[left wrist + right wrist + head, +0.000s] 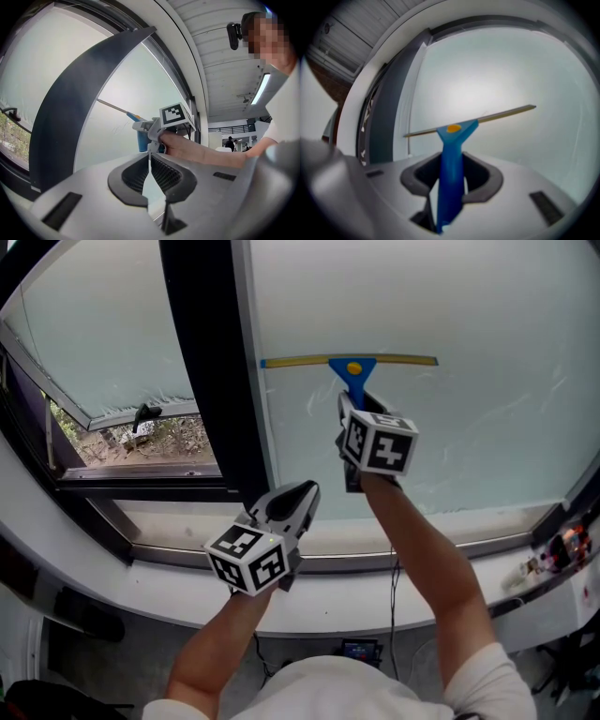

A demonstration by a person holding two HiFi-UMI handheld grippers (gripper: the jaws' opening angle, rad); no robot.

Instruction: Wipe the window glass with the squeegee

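Right gripper (355,407) clamps squeegee (349,362), left end just beside window frame (208,362)

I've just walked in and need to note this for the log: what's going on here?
A person is wiping the window glass with a blue squeegee. The right tool is shut on its handle, and the blade lies level against the pane. The left tool is shut and empty, held lower down near the sill.
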